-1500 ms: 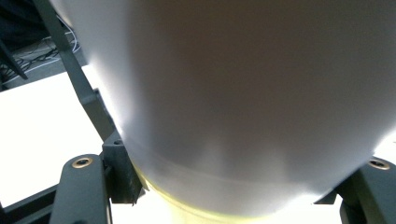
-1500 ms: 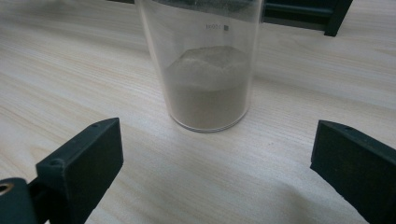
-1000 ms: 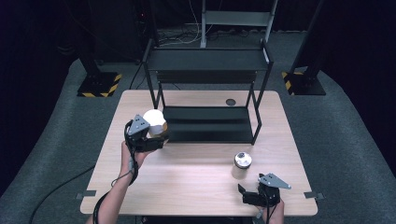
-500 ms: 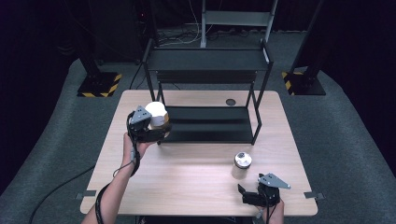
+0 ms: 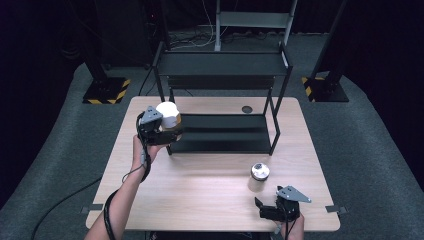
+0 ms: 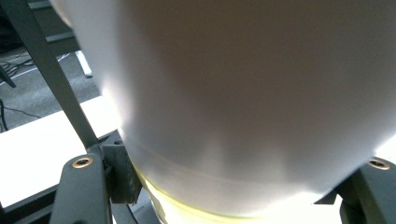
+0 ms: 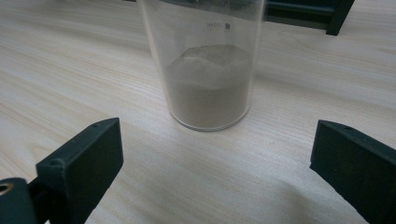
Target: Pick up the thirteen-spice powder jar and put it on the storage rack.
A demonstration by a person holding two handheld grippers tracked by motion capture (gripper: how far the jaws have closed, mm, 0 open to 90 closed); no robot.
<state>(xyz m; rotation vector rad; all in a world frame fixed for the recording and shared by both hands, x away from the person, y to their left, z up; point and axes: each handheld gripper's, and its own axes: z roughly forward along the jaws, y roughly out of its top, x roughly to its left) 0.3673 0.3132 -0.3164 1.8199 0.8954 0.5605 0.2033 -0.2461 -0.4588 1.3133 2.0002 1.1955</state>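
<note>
My left gripper [image 5: 167, 131] is shut on a white-capped jar [image 5: 168, 116], holding it in the air at the left end of the black metal rack [image 5: 222, 125]. In the left gripper view the jar [image 6: 247, 93] bulks close between the two jaws, with a rack post behind it. A clear glass jar [image 5: 258, 177] part-filled with brown powder stands on the wooden table [image 5: 200, 195] toward the front right. My right gripper [image 5: 261, 209] rests open near the table's front edge, just short of that jar [image 7: 208, 65], which stands beyond its parted jaws.
The rack has a low shelf on the table and a higher shelf [image 5: 220, 64] behind. A round cable hole [image 5: 246, 109] sits in the tabletop near the back. Black stands with striped feet [image 5: 106, 92] flank the table on the grey floor.
My left gripper has carried the white-capped jar up and toward the rack's left end. The right gripper and the glass jar have stayed put.
</note>
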